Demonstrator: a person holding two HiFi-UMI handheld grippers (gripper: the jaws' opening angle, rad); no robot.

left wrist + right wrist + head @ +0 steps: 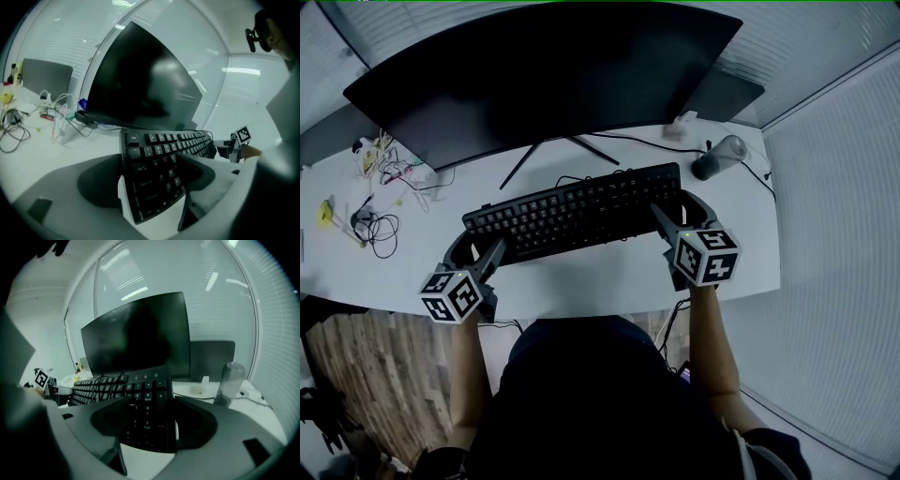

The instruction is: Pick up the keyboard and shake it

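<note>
Left gripper (pixel 154 180): jaws spread wide and clamped across the left end of the keyboard (pixel 159 159), one on the back edge, one on the front edge by the bottom row of keys. Right gripper (pixel 152 420) does the same at the number-pad end, jaws wide, the keyboard wedged between them.

In the head view the keyboard runs across mid-frame on a slant, right end higher in the picture, over the white desk (pixel 609 272). Whether it is clear of the surface, I can't tell. There is a strip of bare desk between its front edge and the desk's near edge. It's tight behind, with the monitor (pixel 544 75) stand's legs just beyond the back edge. A bottle (pixel 717 157) lies near the right end, upper right. The loose cables (pixel 380 230) at far left are well apart.
</note>
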